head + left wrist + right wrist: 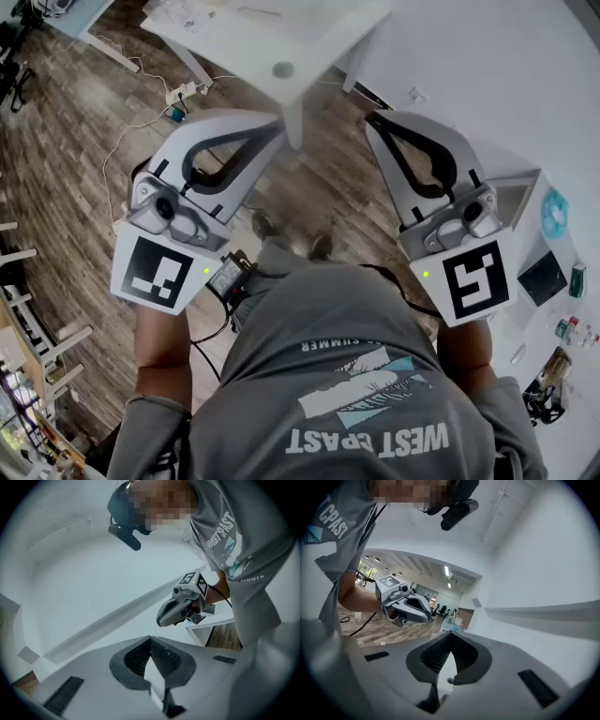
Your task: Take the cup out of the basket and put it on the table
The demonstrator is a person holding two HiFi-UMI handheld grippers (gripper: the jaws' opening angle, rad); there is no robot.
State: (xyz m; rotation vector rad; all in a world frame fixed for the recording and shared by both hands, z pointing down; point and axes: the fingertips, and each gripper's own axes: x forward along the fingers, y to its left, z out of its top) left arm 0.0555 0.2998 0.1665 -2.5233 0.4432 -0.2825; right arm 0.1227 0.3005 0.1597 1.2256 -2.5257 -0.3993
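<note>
No cup and no basket shows in any view. In the head view both grippers are held close to the person's body over the wooden floor (84, 141). My left gripper (274, 124) is shut, its jaws meeting at the tips with nothing between them. My right gripper (373, 120) is shut and empty as well. Both gripper views point up at white walls and ceiling. The left gripper view shows its own closed jaws (150, 638) and the right gripper (180, 606) beyond. The right gripper view shows its closed jaws (451, 633) and the left gripper (405, 604).
A white table (281, 37) stands ahead, one leg (292, 117) between the two grippers. A power strip (183, 92) and cables lie on the floor at the left. At the right, a white surface holds a blue disc (555, 211), a black square (542, 278) and small items.
</note>
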